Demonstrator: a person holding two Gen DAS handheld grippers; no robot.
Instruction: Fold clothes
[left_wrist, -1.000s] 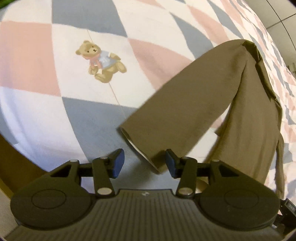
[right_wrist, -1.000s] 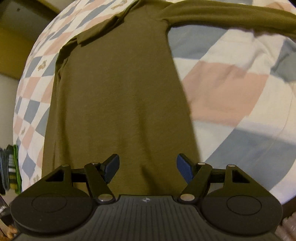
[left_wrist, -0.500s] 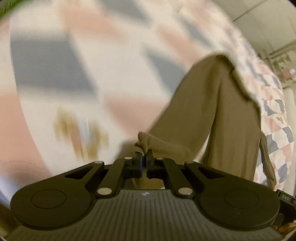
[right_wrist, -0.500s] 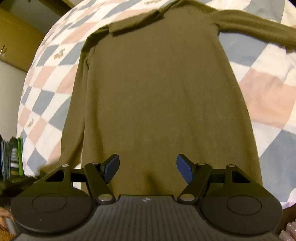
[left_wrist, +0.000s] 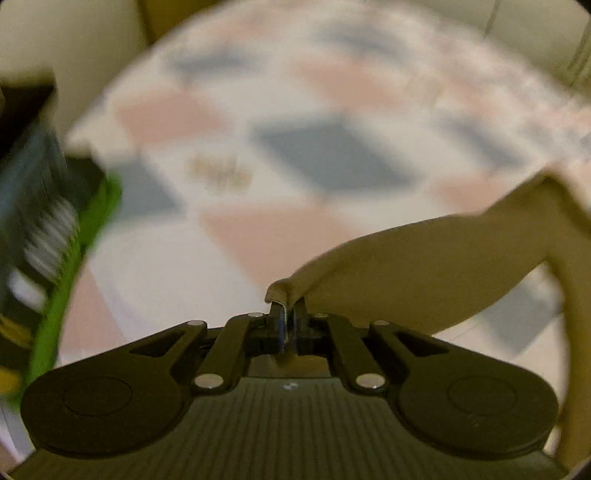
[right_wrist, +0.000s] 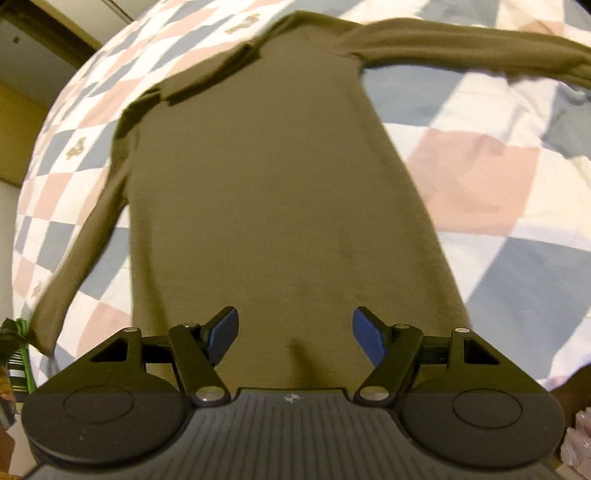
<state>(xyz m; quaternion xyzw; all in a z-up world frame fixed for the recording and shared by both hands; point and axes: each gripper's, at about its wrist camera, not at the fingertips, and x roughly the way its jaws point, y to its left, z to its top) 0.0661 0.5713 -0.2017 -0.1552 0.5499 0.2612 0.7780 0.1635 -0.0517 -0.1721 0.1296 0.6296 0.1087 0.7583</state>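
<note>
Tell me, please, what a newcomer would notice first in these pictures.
An olive-green long-sleeved knit top lies spread flat on the pink, grey and white checked bedspread, filling the right wrist view. The left tool is shut on its sleeve cuff, while the right tool hangs open over the hem.

left tool (left_wrist: 287, 320) clamped, right tool (right_wrist: 294, 335) spread

Bed (right_wrist: 480, 177) took up most of the room, w/ a quilt in pink, grey-blue & white diamonds, small bear prints (right_wrist: 75, 147) here & there. Yellowish wood furniture (right_wrist: 14, 122) stood at far left. Pale wall (left_wrist: 74, 33) behind. Light was dim, warm.
</note>
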